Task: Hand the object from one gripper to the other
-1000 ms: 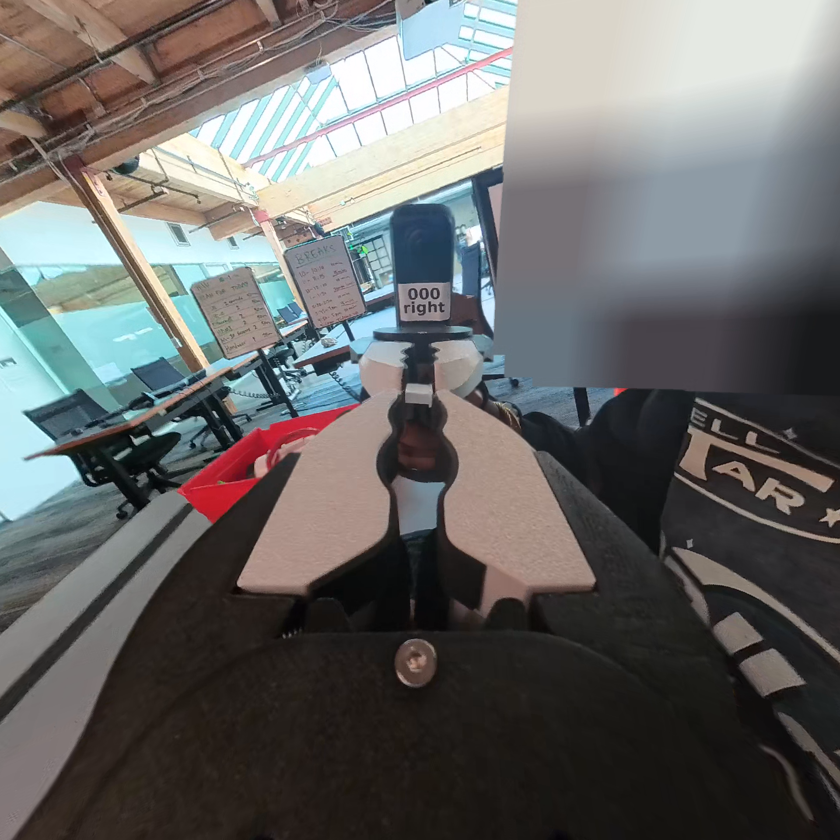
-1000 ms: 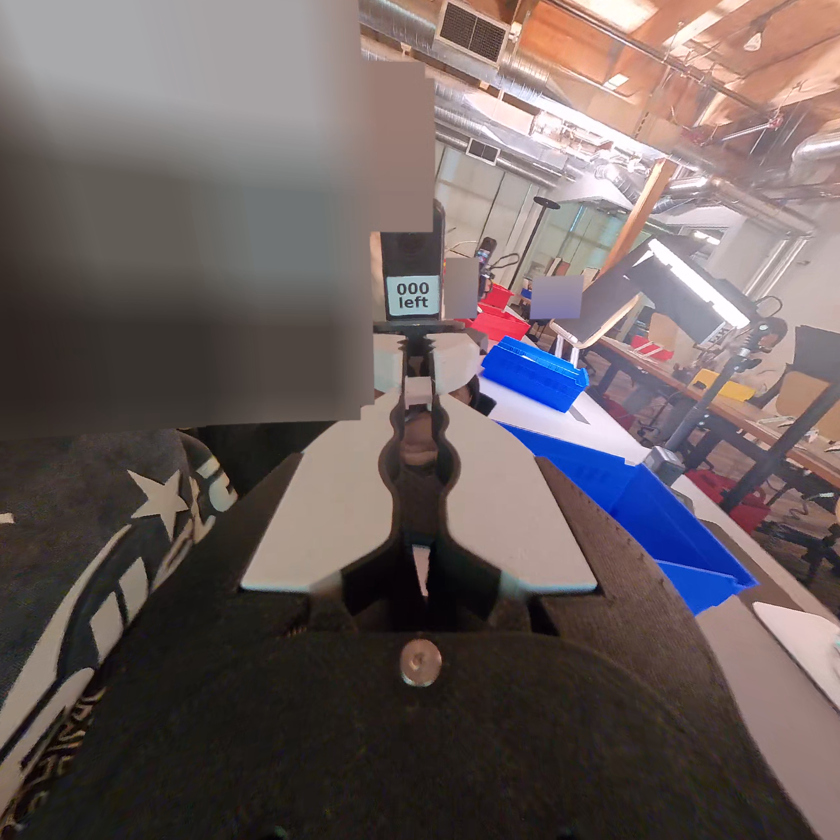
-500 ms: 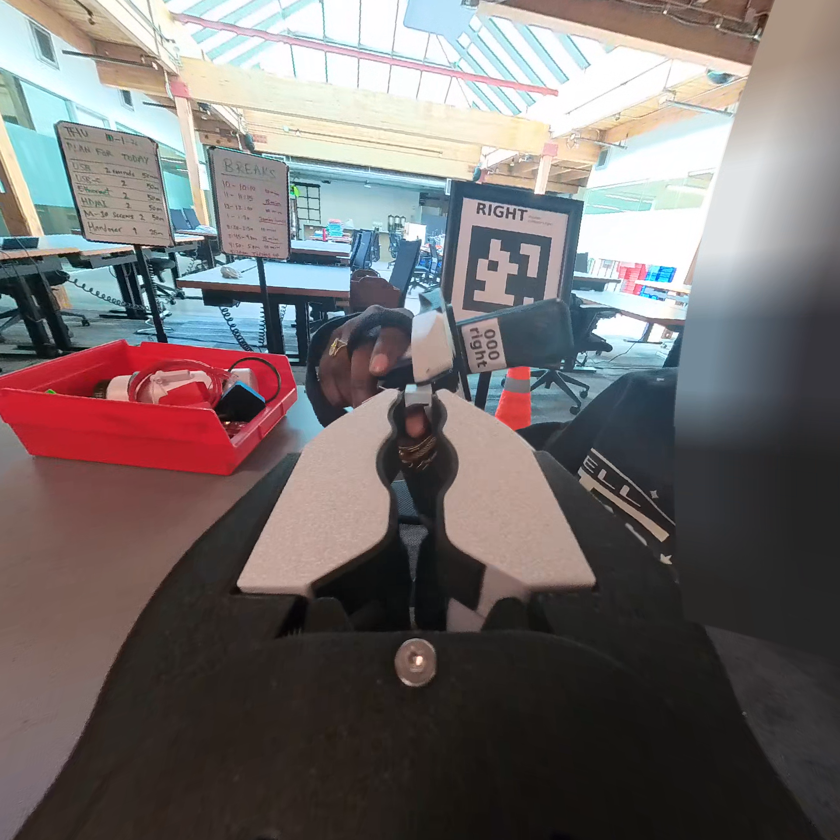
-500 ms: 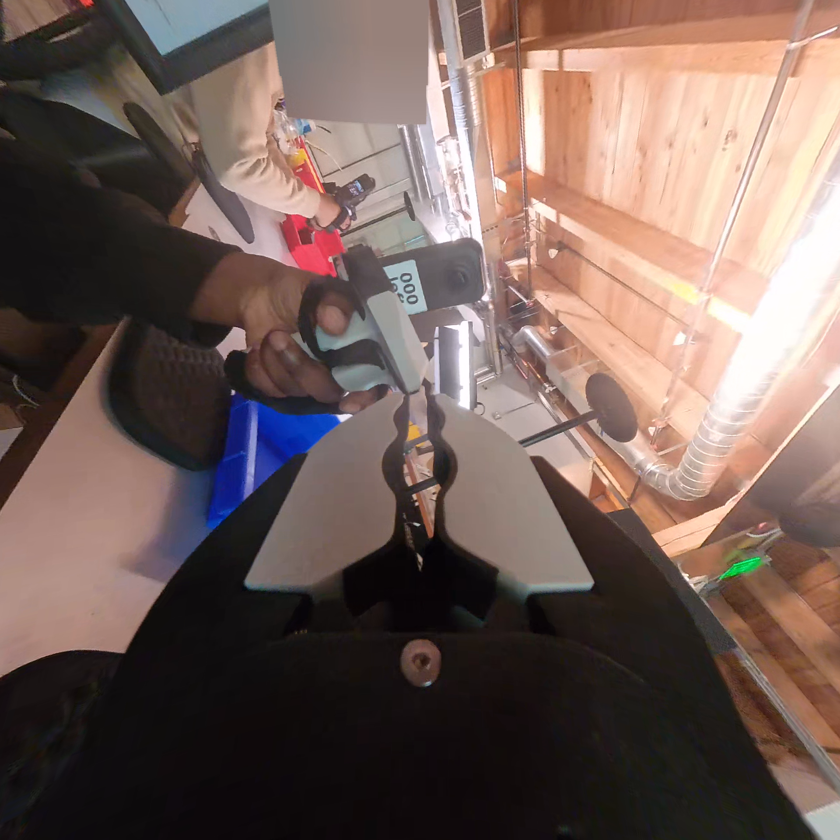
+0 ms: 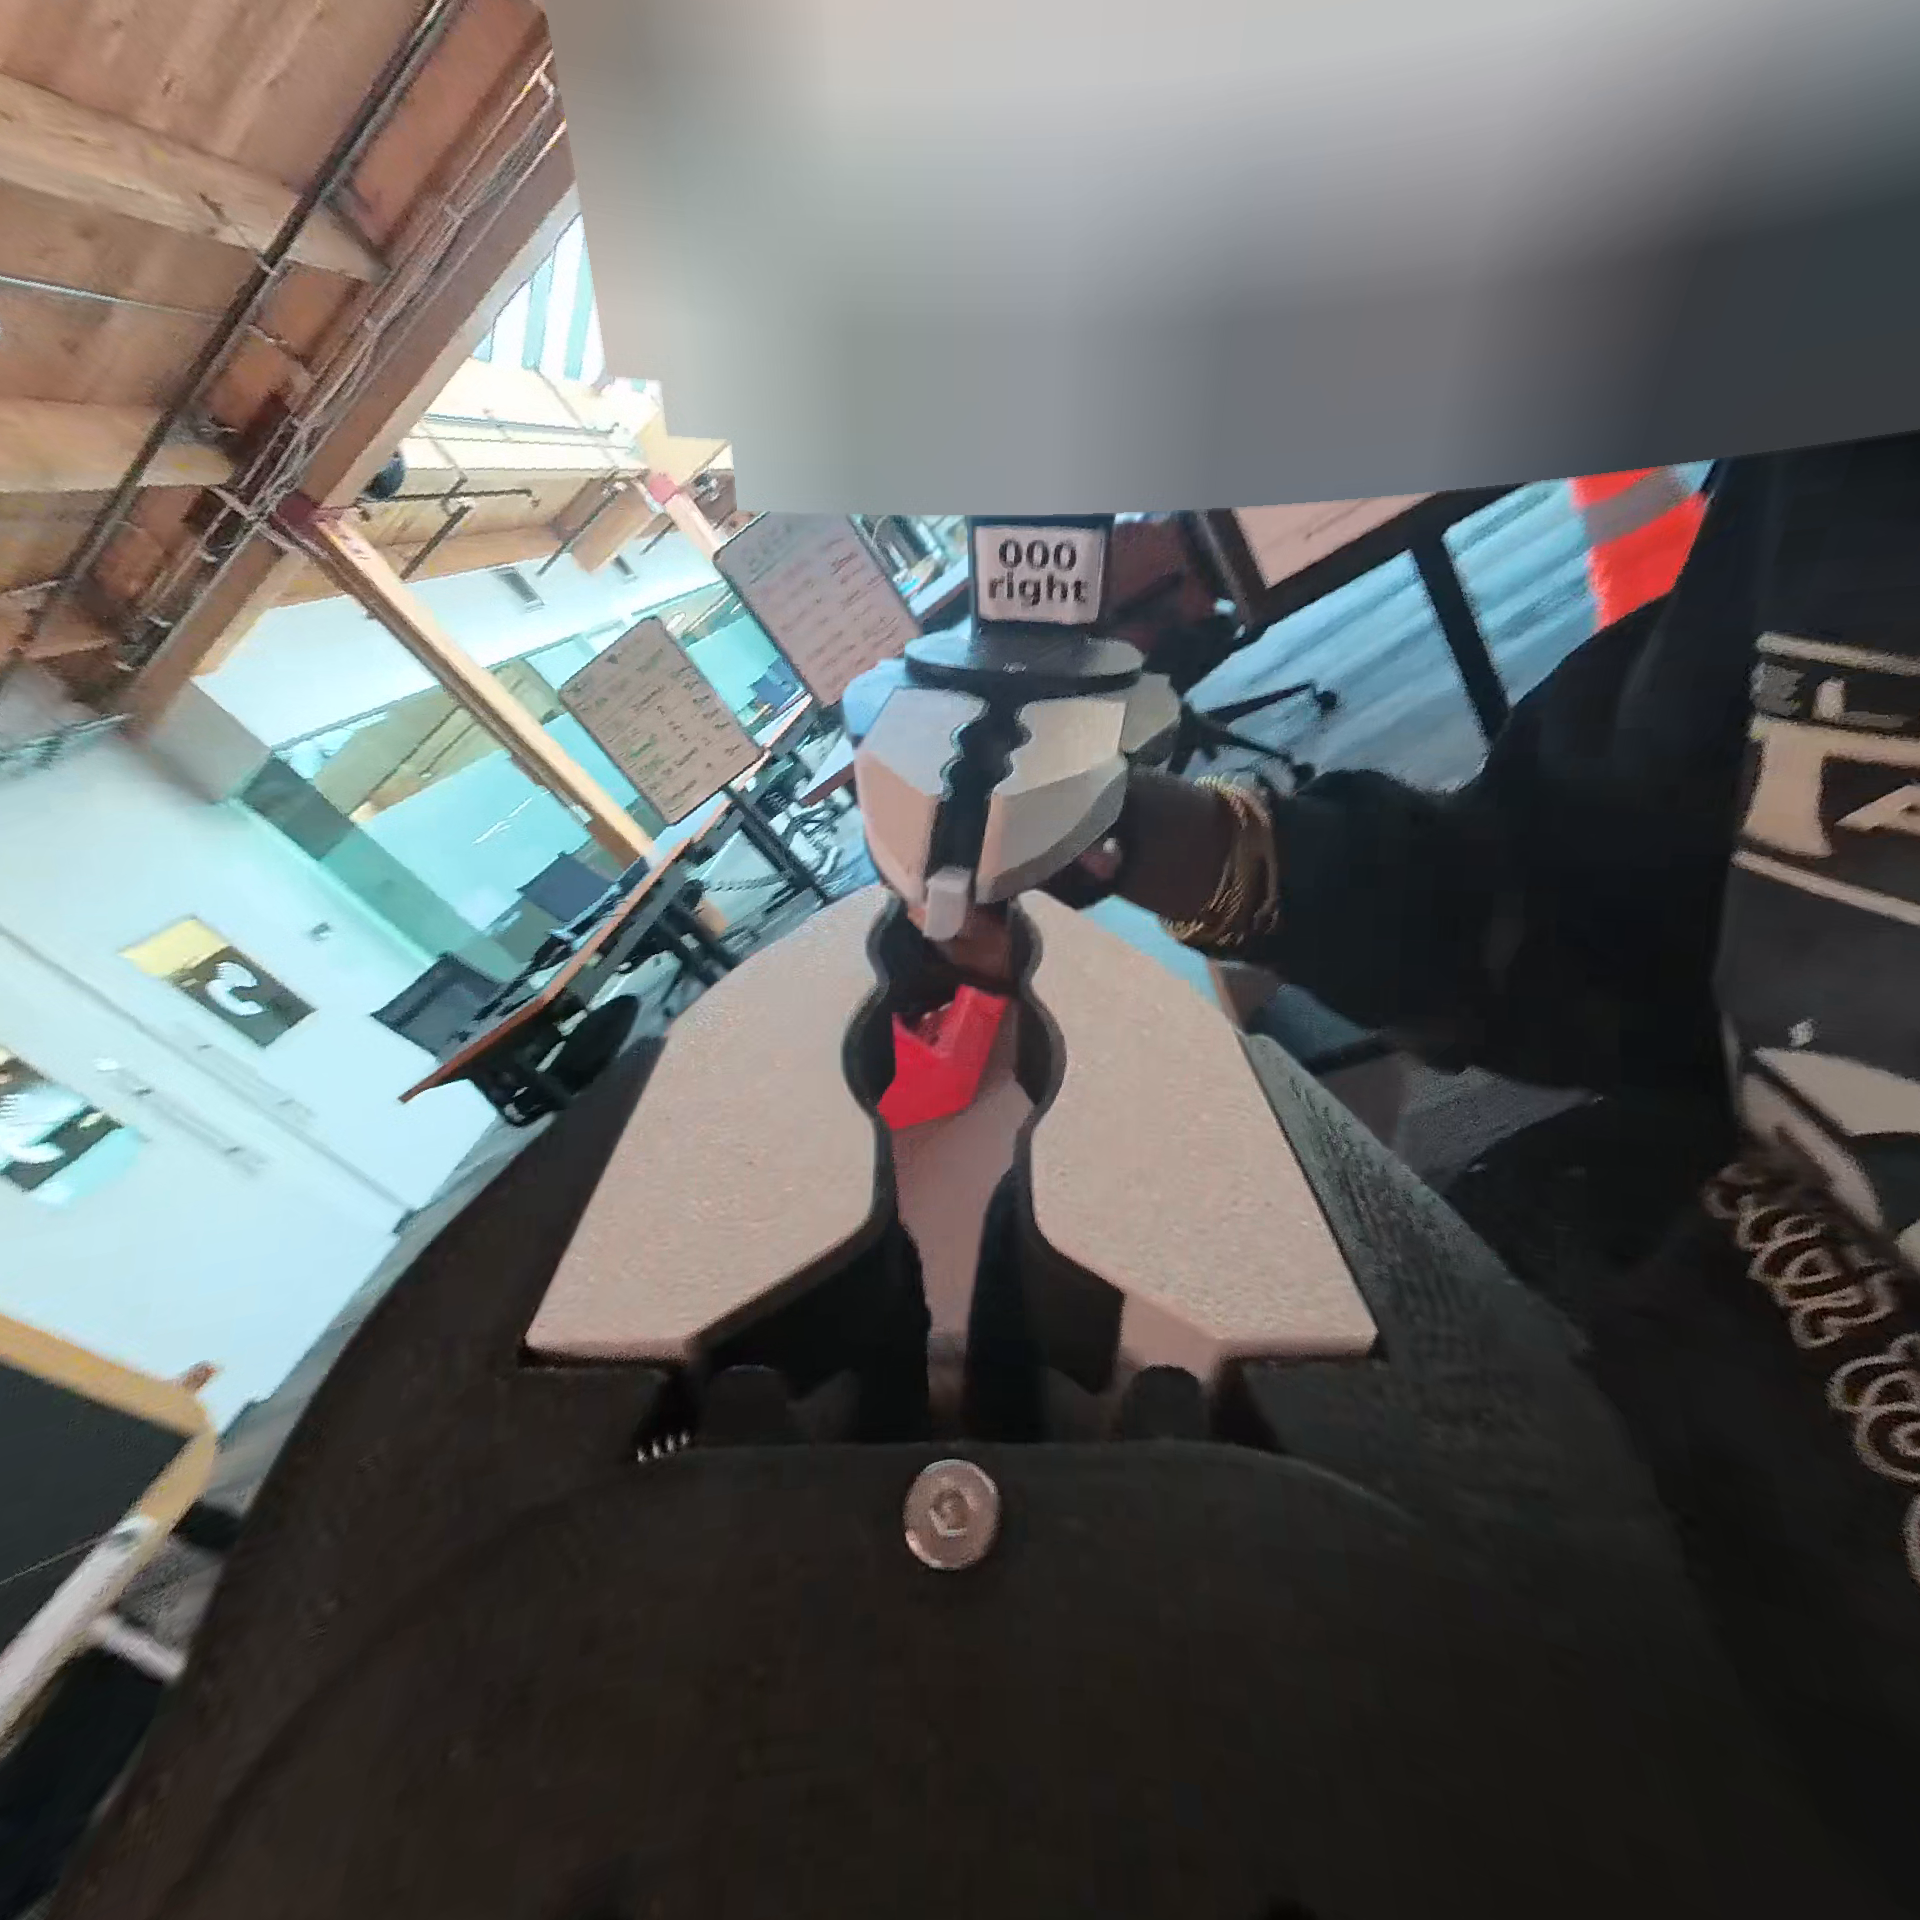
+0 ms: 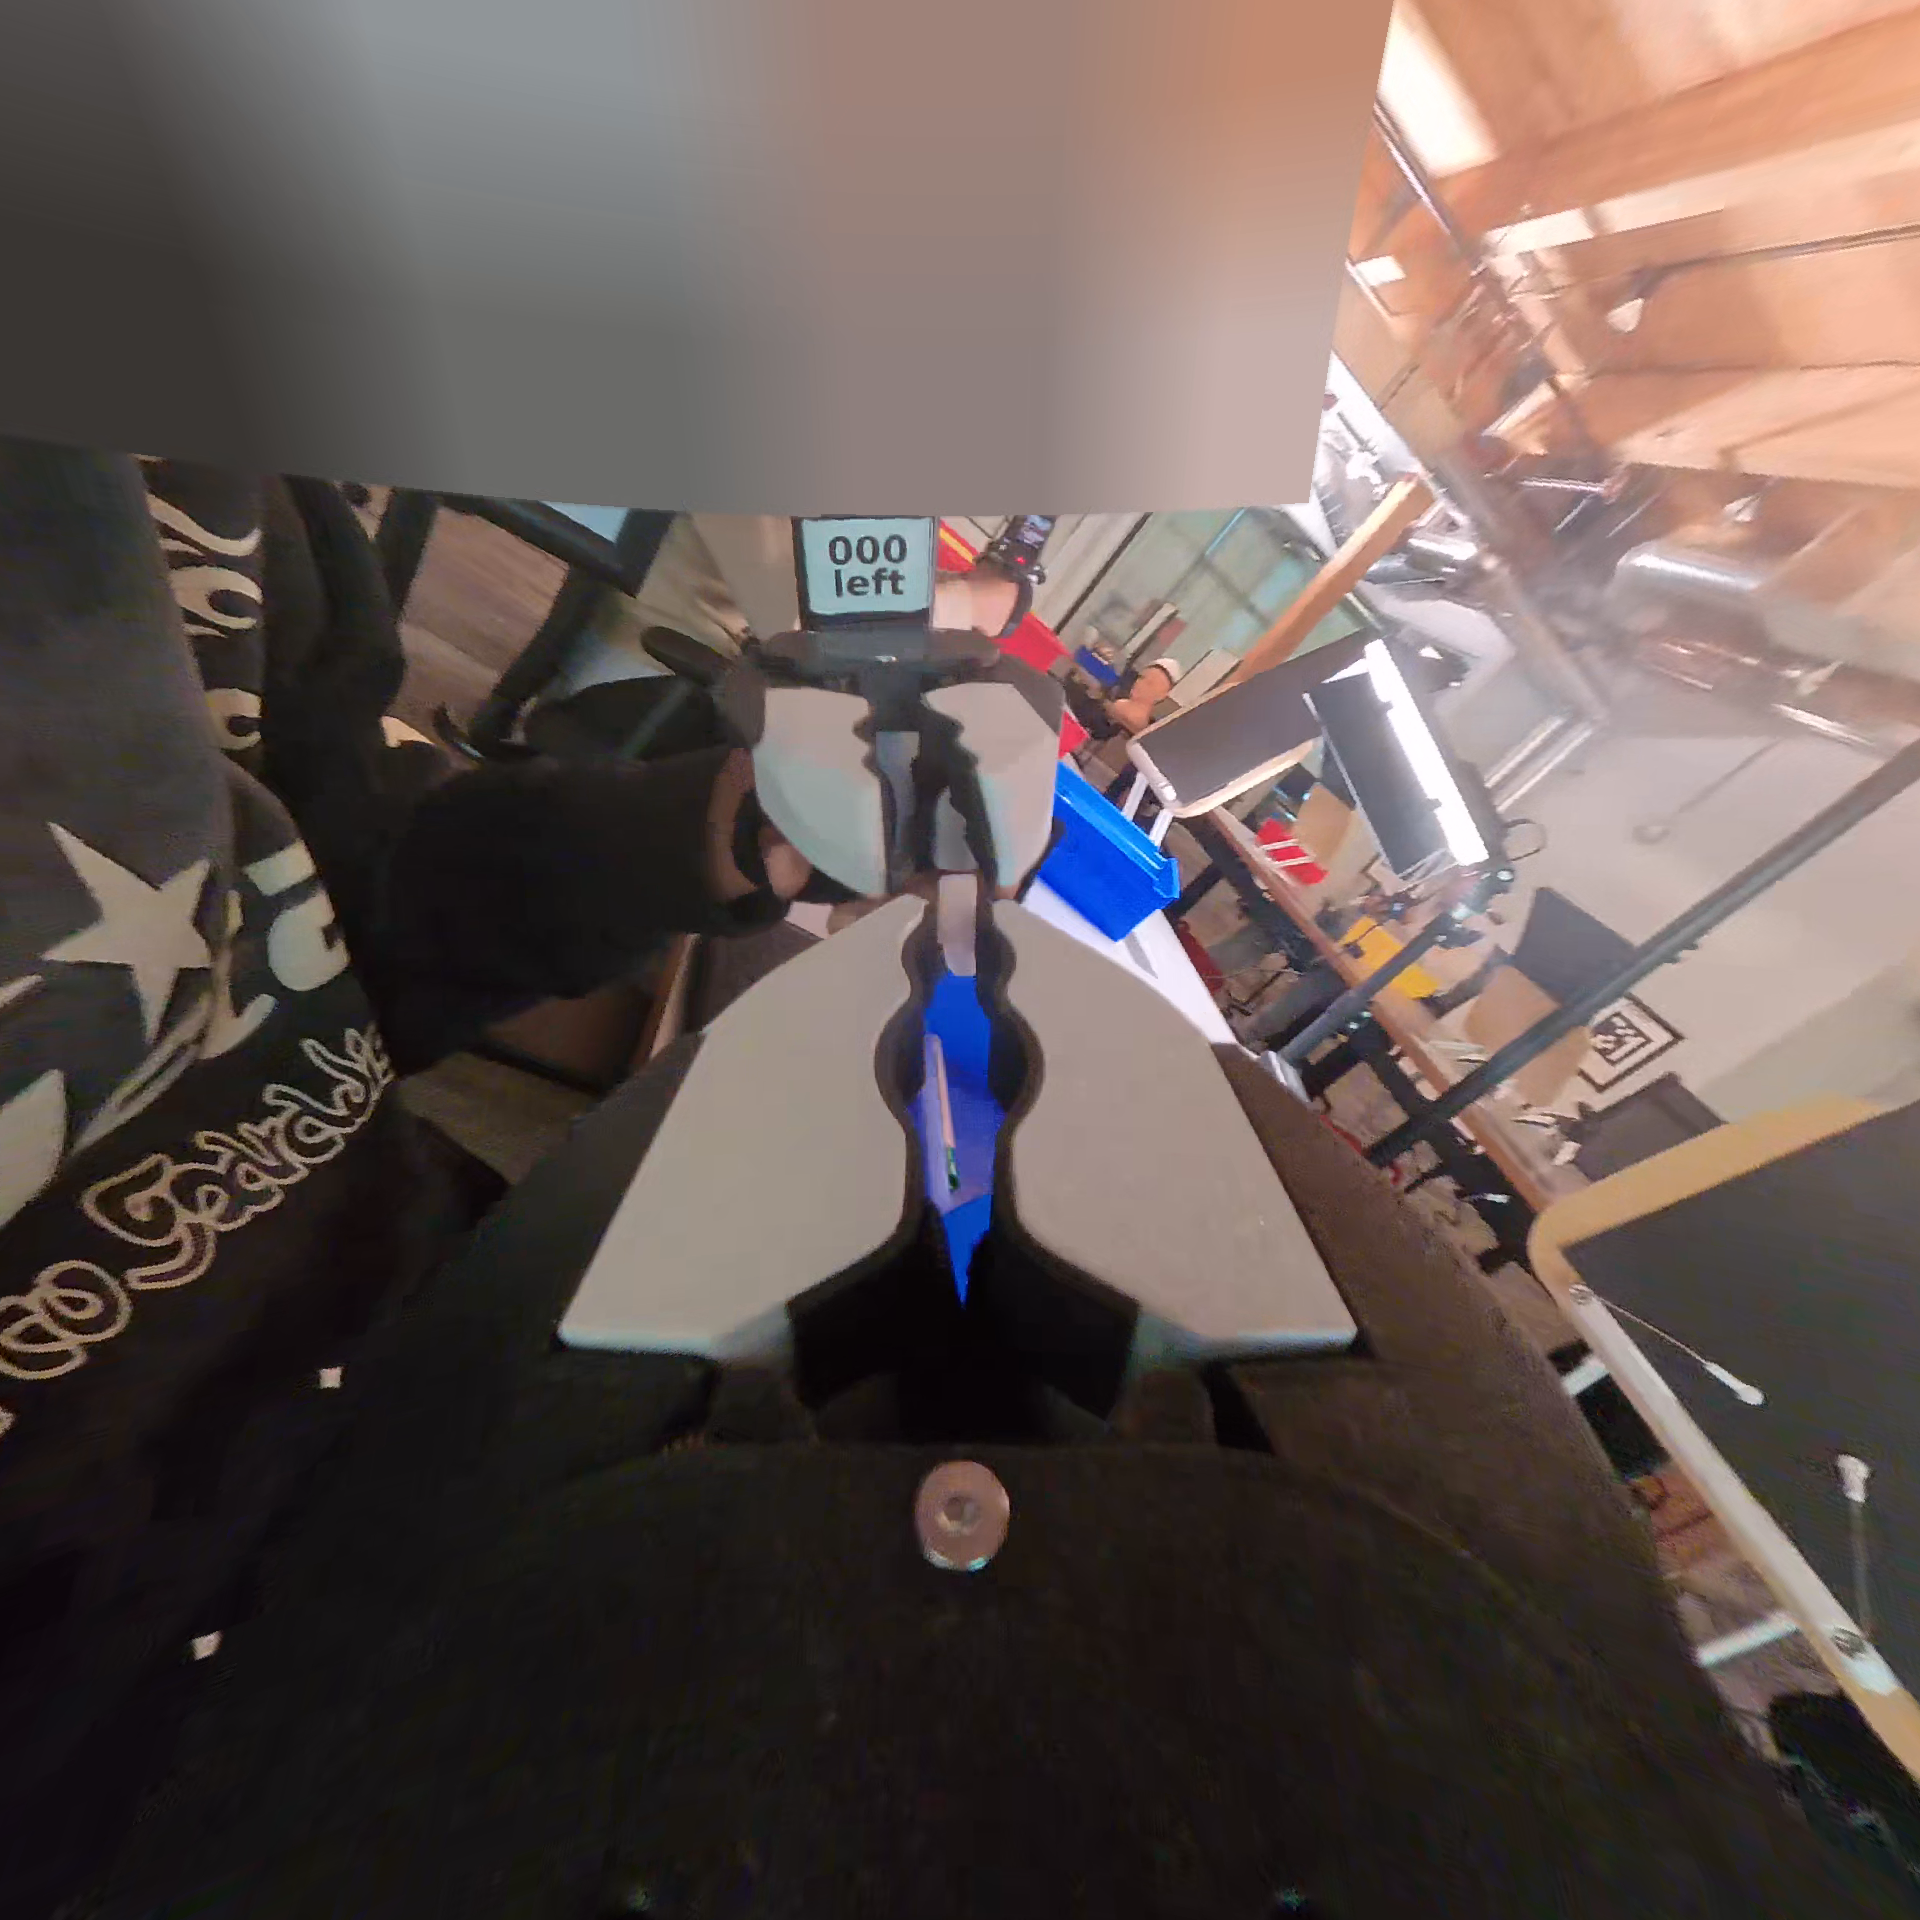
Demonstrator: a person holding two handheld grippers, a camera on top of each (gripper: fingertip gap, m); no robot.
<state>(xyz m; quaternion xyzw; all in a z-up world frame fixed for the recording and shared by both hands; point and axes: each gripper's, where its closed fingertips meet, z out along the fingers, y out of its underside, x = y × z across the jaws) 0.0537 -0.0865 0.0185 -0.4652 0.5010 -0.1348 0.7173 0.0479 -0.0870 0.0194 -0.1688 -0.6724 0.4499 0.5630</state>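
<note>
A small white block (image 5: 945, 904) sits where my two grippers meet tip to tip in mid-air. My right gripper (image 6: 956, 909) is shut on the block (image 6: 956, 930); in the left wrist view the right gripper (image 5: 951, 883) faces me with the block at its tips. My left gripper (image 5: 954, 920) has its jaws slightly parted, wider than the block. In the right wrist view the left gripper (image 6: 914, 883) points at me with a visible gap between its fingers. A person's hands in dark sleeves hold both tools.
A red bin (image 5: 935, 1070) shows through my left fingers. Blue bins (image 6: 1107, 862) stand on a white table behind. Desks and whiteboards (image 5: 665, 717) stand at left. A light panel (image 6: 1392, 758) and a dark board (image 6: 1766, 1299) are at right. The person's dark printed sweater is close. The grippers are tip to tip, or close to it.
Both grippers swung away and came back tip to tip. The left fingers have parted a little and the right fingers have closed a little on the block.
</note>
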